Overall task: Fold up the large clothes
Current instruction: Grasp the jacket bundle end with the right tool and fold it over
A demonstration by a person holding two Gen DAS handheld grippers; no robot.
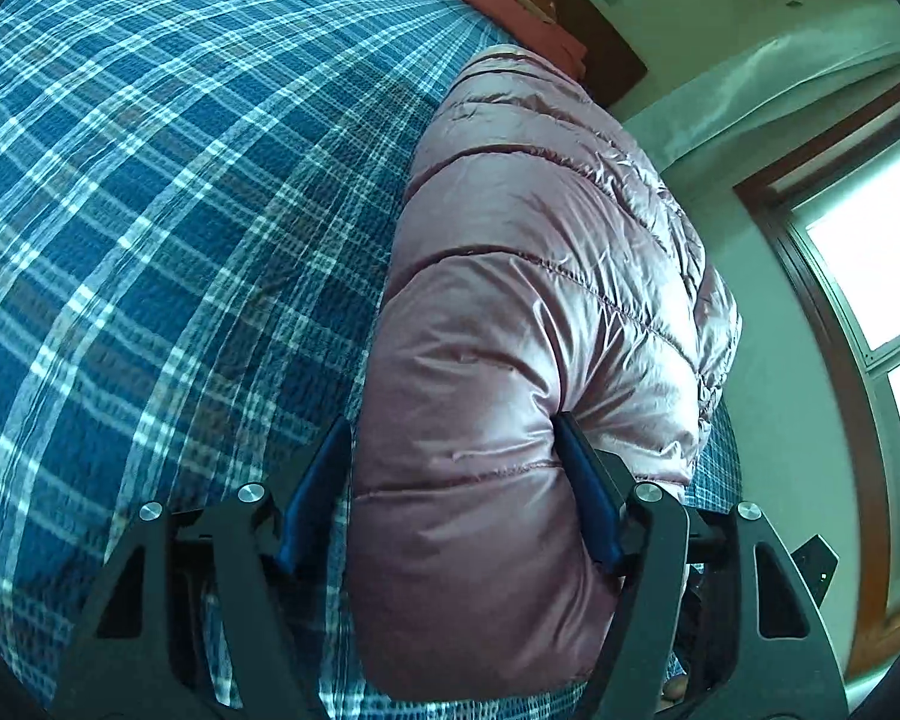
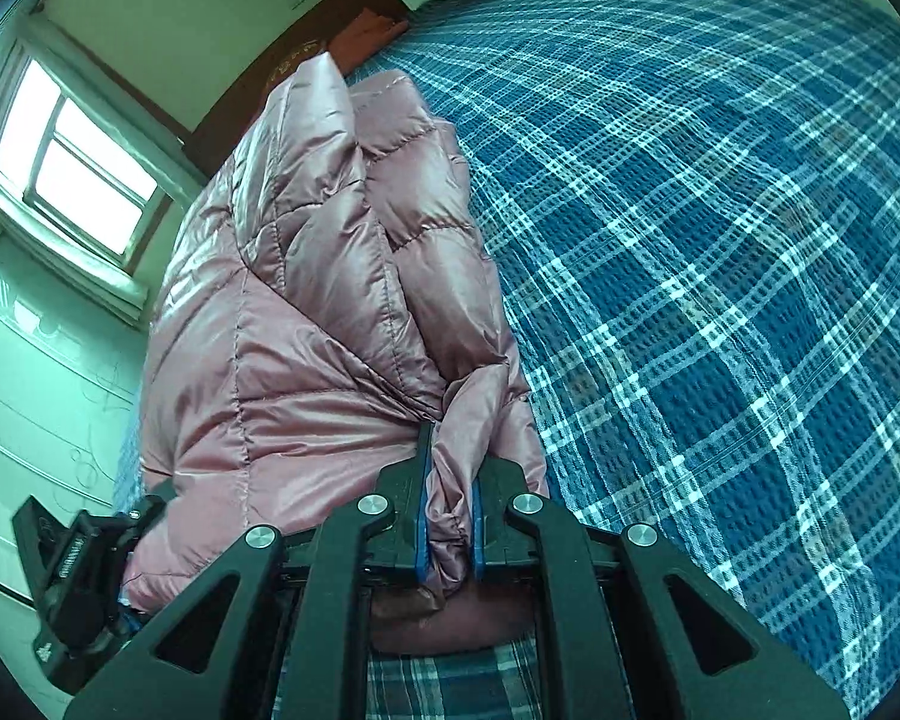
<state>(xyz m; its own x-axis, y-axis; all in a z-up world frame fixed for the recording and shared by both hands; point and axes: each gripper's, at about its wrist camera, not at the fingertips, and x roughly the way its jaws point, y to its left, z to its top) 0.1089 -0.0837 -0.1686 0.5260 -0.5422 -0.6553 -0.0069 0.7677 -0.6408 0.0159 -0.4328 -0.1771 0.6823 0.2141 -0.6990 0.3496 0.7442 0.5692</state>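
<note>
Presently the left gripper (image 1: 453, 450) spreads wide around the pink puffer jacket (image 1: 534, 324) on the plaid bed (image 1: 168, 210), while the right gripper (image 2: 450, 480) pinches a fold of it.

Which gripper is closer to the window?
Left. The left gripper straddles the pink jacket on the side toward the window; the right gripper pinches the jacket's opposite edge, farther from it.

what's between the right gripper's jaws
A bunched fold of the shiny pink quilted puffer jacket, pinched between the right gripper jaws; right wrist view.
</note>
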